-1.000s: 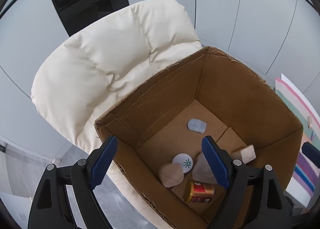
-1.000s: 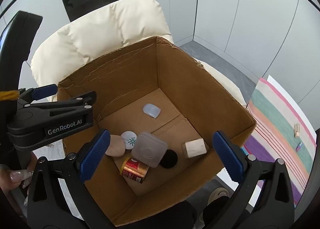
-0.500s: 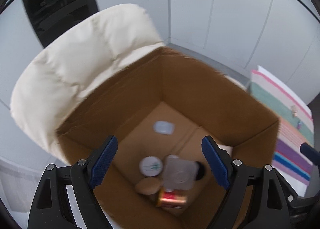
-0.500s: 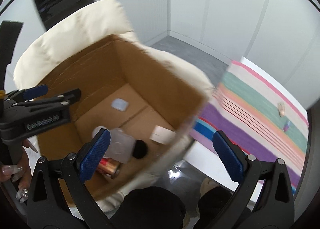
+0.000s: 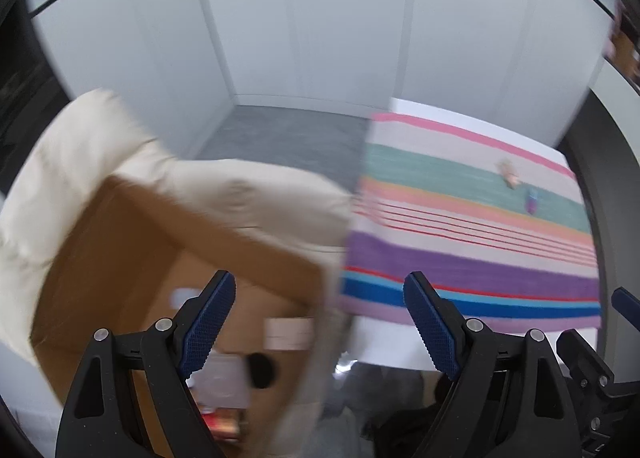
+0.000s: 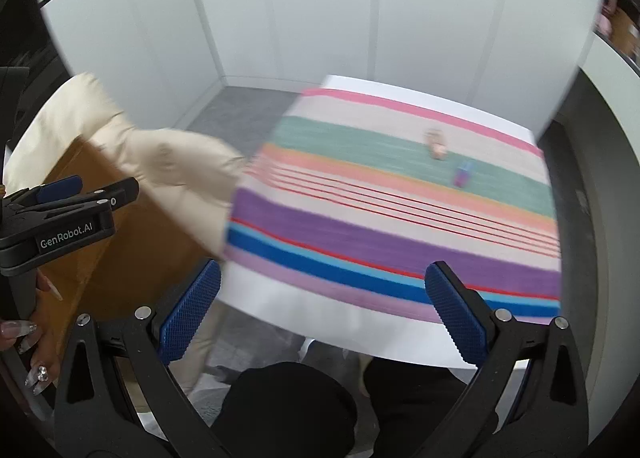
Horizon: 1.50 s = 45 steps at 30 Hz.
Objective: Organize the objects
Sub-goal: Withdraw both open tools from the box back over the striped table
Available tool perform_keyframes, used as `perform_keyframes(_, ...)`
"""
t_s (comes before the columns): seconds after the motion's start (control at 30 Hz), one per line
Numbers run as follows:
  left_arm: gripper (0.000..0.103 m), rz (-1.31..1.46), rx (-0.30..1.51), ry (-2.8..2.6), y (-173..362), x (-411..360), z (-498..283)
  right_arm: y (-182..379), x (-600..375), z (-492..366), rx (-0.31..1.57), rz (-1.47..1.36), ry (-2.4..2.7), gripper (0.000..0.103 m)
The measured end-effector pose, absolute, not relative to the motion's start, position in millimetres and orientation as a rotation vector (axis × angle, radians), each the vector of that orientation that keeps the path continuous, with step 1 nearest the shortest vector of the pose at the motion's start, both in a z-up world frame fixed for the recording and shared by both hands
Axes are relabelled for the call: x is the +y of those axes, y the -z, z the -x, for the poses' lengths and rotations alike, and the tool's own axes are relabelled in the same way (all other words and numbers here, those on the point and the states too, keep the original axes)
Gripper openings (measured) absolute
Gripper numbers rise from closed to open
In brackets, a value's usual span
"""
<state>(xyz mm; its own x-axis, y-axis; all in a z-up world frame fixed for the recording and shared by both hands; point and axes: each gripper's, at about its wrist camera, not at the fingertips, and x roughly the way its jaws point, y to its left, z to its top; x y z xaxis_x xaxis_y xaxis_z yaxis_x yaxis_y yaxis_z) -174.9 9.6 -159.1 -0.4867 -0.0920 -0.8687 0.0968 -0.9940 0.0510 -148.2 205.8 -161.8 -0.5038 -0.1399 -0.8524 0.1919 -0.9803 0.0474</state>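
Both views are blurred by motion. A brown cardboard box [image 5: 132,258] sits on a cream padded chair [image 5: 248,194], holding several small items, among them a white block [image 5: 290,332] and a black round thing [image 5: 260,370]. My left gripper [image 5: 316,322] is open and empty, over the box's right wall. My right gripper [image 6: 322,312] is open and empty, above the near edge of a white table [image 6: 320,322] with a striped cloth [image 6: 400,218]. Two small objects lie far back on the cloth: a tan one [image 6: 436,144] and a purple-blue one [image 6: 463,173].
White wall panels stand behind, with grey carpet [image 5: 288,134] between chair and table. A person's dark clothing [image 6: 296,406] fills the bottom of the right wrist view. A hand with long nails [image 6: 28,342] holds the left gripper's body [image 6: 68,214] at the left edge.
Both grippers have swung right, away from the box interior towards the striped table. The box has slid to the left of both views. The jaws have stayed open and empty.
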Motion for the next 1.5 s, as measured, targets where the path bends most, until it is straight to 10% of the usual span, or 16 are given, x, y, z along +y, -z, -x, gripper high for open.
perform_keyframes(1.0,0.087,-1.746,-0.359,2.743,222,222,269,227,419,184,-0.258,-1.625,2.693,0.103)
perform_keyframes(1.5,0.087,-1.913,-0.317,2.706,331,246,348,317,406,325,0.109,-1.435,2.466,0.100)
